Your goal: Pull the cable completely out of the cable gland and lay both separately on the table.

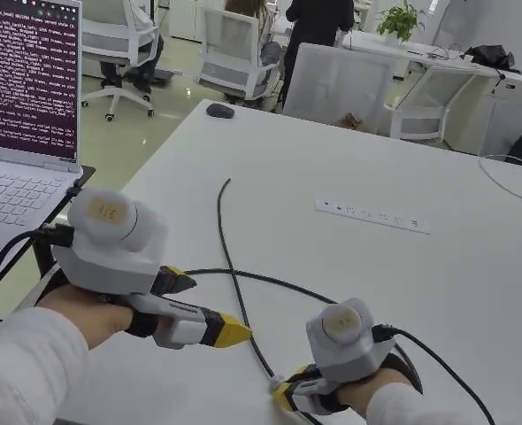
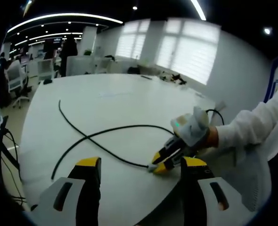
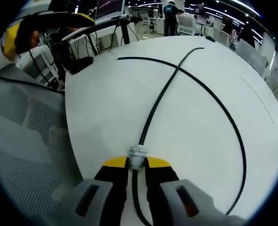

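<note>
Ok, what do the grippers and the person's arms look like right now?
Both the left gripper and right gripper have pale grey bodies topped by a rounded cream cap, black jaws with yellow tips, and a black lead trailing from each body. The person wears white sleeves.

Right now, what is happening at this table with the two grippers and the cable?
A person works with a gripper in each hand. The right gripper is closed on the white cable gland, with the black cable running through it and crossing over itself on the table. The left gripper is open, holds nothing, and hovers near the cable.
</note>
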Tool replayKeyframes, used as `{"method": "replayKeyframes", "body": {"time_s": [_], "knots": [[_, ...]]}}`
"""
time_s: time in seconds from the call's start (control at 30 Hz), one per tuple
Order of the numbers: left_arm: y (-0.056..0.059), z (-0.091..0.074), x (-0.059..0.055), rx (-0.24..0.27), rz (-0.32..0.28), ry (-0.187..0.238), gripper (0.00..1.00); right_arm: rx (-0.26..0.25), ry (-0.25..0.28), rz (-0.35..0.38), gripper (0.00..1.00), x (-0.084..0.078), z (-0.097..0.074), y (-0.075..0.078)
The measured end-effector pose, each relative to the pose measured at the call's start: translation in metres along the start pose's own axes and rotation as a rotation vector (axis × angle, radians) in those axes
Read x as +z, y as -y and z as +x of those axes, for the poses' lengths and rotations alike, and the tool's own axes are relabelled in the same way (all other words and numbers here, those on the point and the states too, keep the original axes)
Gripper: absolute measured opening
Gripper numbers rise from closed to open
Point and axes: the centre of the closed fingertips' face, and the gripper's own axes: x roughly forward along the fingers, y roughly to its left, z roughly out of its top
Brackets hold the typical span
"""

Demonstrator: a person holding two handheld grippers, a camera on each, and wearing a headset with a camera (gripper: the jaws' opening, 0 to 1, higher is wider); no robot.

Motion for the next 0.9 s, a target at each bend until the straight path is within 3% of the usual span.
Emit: {"method": "replayKeyframes", "body": {"time_s": [0.1, 0.13, 0.2, 0.3, 0.53, 0.83, 0.9], "knots": [[0.002, -0.001, 0.004, -0.008, 0.025, 0.025, 0.67, 0.046, 0.064, 0.002, 0.13, 0.012, -0.012, -0.004], [0.003, -0.001, 0.006, -0.012, 0.038, 0.032, 0.65, 0.064, 0.089, -0.045, 0.13, 0.019, -0.019, -0.006], [0.005, 0.000, 0.008, -0.019, 0.053, 0.038, 0.64, 0.066, 0.098, -0.099, 0.13, 0.023, -0.027, -0.005], [0.014, 0.001, 0.013, -0.054, 0.087, 0.065, 0.62, 0.062, 0.122, -0.261, 0.13, 0.034, -0.049, -0.006], [0.036, 0.004, 0.018, -0.140, 0.154, 0.091, 0.56, 0.055, 0.184, -0.369, 0.13, 0.054, -0.092, -0.012], [0.048, 0.002, 0.026, -0.193, 0.161, 0.133, 0.52, 0.071, 0.234, -0.546, 0.13, 0.073, -0.130, -0.041], [0.055, 0.001, 0.030, -0.228, 0.153, 0.158, 0.52, 0.072, 0.252, -0.595, 0.13, 0.078, -0.137, -0.046]]}}
